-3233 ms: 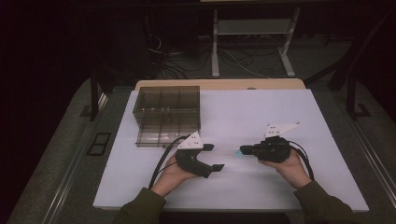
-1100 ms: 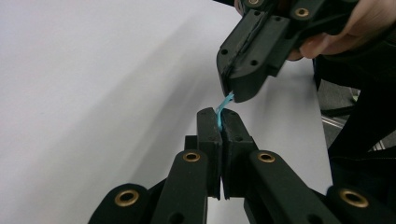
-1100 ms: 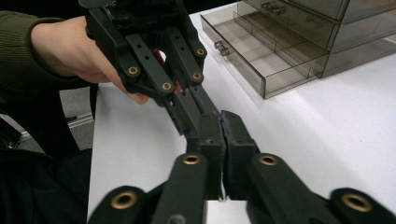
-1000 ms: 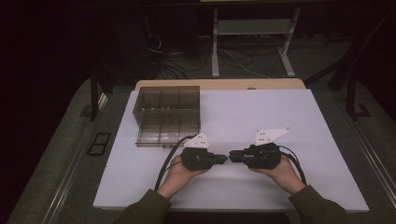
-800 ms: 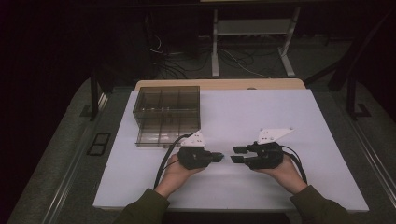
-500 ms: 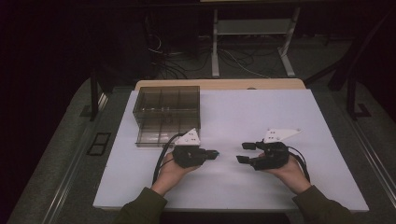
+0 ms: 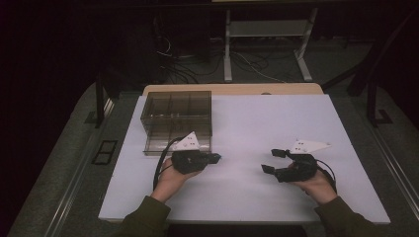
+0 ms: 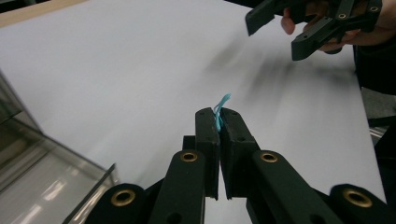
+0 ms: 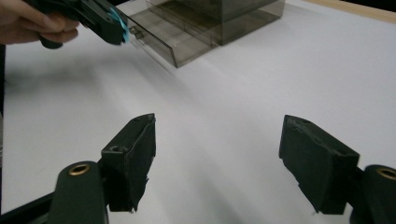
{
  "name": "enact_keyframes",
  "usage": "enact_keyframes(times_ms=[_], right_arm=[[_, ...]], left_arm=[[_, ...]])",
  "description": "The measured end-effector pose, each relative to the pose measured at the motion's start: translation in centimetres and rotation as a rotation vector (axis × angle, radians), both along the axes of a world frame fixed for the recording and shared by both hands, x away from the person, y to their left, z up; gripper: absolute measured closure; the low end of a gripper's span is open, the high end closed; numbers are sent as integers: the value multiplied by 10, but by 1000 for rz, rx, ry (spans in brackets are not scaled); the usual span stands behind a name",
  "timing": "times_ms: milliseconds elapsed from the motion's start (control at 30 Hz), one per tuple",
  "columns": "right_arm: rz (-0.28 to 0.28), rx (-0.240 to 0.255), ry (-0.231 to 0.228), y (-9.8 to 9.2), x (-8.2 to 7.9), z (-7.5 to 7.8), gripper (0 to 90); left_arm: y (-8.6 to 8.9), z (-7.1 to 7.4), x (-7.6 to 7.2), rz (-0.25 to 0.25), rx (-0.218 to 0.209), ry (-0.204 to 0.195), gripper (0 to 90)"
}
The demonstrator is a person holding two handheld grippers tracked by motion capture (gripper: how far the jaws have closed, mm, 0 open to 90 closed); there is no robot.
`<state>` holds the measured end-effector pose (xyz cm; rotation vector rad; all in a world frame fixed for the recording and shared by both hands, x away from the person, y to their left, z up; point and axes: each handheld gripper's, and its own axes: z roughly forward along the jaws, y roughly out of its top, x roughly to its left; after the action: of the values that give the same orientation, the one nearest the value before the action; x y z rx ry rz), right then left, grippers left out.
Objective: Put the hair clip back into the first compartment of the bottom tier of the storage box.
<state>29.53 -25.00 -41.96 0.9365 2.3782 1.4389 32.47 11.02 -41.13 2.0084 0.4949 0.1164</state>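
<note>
My left gripper (image 7: 218, 158) is shut on a small turquoise strip (image 8: 220, 108), which sticks up from between its pads in the left gripper view (image 8: 218, 117). It hovers just right of the smoked plastic compartment box (image 7: 176, 118). My right gripper (image 7: 269, 161) is held over the right half of the white table top, pointing left toward the other gripper. Its jaws have just been opening and stand wide apart with nothing between them (image 9: 219, 135). The right gripper view also catches the left gripper (image 9: 112, 23) with the turquoise strip (image 9: 123, 25) at the top left.
The box (image 9: 210, 23) has several compartments and an open drawer or tray at its front. The white table top (image 7: 276, 118) spreads between and beyond the hands. A wooden edge, cables and a metal frame lie behind it on the dark floor.
The two grippers met tip to tip at mid-table; now they have drawn apart. The right gripper's jaws opened and moved right; the left moved left with the turquoise strip in it.
</note>
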Motion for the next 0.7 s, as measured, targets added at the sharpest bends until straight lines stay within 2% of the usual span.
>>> enact_keyframes(times_ms=[400, 700], right_arm=[[-58, -11, 16, -27, -12, -15, 210], [-80, -23, 32, -40, -22, -22, 200]], left_arm=[[23, 5, 5, 62, 1, -8, 857], [46, 8, 13, 120, -5, -10, 856]])
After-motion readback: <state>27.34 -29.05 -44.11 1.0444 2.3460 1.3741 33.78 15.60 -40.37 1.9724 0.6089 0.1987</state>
